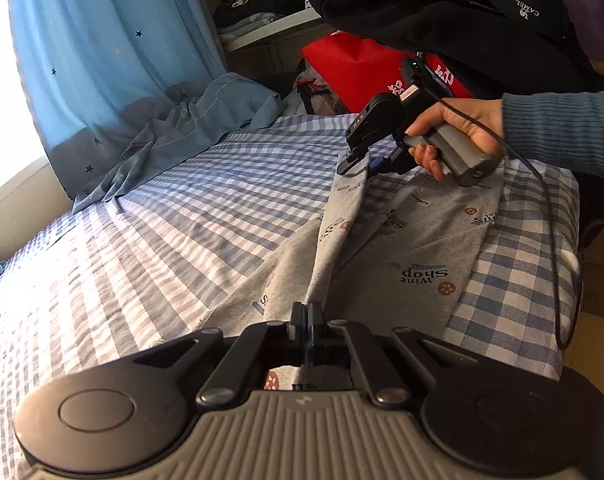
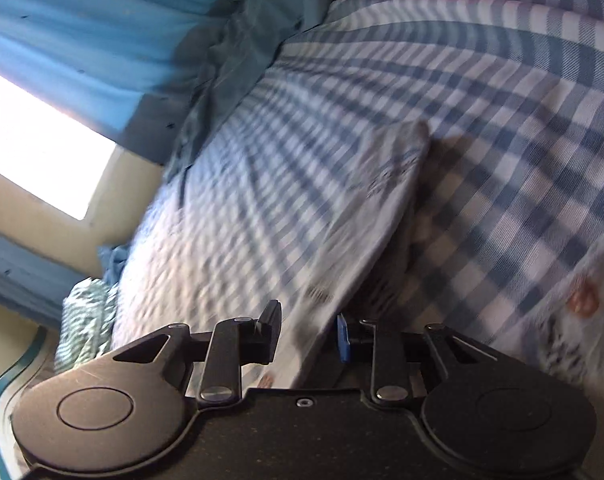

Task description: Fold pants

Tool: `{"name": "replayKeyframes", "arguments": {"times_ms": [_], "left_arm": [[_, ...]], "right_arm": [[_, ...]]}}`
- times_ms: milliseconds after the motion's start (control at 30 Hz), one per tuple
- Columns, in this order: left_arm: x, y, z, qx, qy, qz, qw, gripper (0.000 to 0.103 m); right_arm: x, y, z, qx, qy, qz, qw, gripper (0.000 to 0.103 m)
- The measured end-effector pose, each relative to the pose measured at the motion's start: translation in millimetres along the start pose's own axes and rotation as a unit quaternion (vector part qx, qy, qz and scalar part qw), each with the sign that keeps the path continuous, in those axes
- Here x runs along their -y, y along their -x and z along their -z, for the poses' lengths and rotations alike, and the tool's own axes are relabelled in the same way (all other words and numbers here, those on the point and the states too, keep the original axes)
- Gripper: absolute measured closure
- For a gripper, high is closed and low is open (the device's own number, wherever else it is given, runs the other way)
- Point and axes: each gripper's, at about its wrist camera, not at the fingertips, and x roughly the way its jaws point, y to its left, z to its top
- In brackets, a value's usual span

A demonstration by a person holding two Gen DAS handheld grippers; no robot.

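Note:
Grey printed pants (image 1: 402, 248) lie on the checked bed sheet (image 1: 161, 240). My left gripper (image 1: 308, 312) is shut on a raised edge of the pants near the camera. My right gripper (image 1: 356, 164), held in a hand, touches the far end of that same raised fold. In the blurred right wrist view my right gripper (image 2: 309, 334) has its jaws apart, with pale pants cloth (image 2: 366, 216) lying between and beyond them. A taut ridge of cloth runs between the two grippers.
A blue garment (image 1: 173, 140) lies crumpled at the bed's far left by the blue curtain (image 1: 101, 52). A red bag (image 1: 358, 68), black clothing (image 1: 462, 12) and shelves stand behind the bed. A cable (image 1: 558, 248) hangs from the right gripper over the bed's right edge.

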Motion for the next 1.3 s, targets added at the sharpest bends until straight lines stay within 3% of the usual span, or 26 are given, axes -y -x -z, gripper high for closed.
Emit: {"name": "replayKeyframes", "arguments": {"times_ms": [167, 333, 433, 500, 667, 833, 900, 1133, 1200, 1233, 1267, 1300], "left_arm": [[0, -2, -2, -0.001, -0.003, -0.004, 1.0, 0.103], [-2, 4, -6, 0.015, 0.021, -0.005, 0.9997, 0.103], [3, 10, -7, 0.03, 0.019, -0.001, 0.9994, 0.103], [8, 13, -5, 0.034, 0.016, 0.008, 0.9992, 0.103], [25, 10, 7, 0.019, -0.007, 0.04, 0.999, 0.103], [41, 0, 25, -0.01, -0.034, 0.054, 0.9979, 0.103], [46, -3, 30, -0.018, -0.038, 0.054, 0.9977, 0.103], [50, -6, 32, -0.023, -0.033, 0.05, 0.9979, 0.103], [50, -6, 32, -0.023, -0.035, 0.049, 0.9979, 0.103], [50, -5, 32, -0.023, -0.035, 0.048, 0.998, 0.103], [50, -5, 32, -0.022, -0.034, 0.047, 0.9981, 0.103], [50, -5, 32, -0.022, -0.032, 0.046, 0.9982, 0.103]], "right_arm": [[3, -6, -26, 0.041, 0.004, 0.034, 0.999, 0.103], [-35, 21, -48, 0.084, 0.069, 0.002, 0.994, 0.103], [-65, 70, -50, 0.13, 0.157, -0.028, 0.979, 0.103], [-68, 105, -45, 0.153, 0.202, -0.019, 0.967, 0.103], [-8, 153, -16, 0.156, 0.197, 0.03, 0.968, 0.103], [76, 159, 29, 0.119, 0.15, 0.086, 0.978, 0.103], [95, 156, 41, 0.113, 0.134, 0.086, 0.981, 0.102], [125, 155, 46, 0.135, 0.066, 0.051, 0.987, 0.06], [134, 158, 40, 0.159, 0.033, 0.039, 0.986, 0.058], [137, 159, 37, 0.168, 0.021, 0.036, 0.985, 0.064], [139, 160, 31, 0.175, 0.009, 0.035, 0.984, 0.087], [139, 161, 27, 0.179, 0.003, 0.039, 0.983, 0.098]]}}
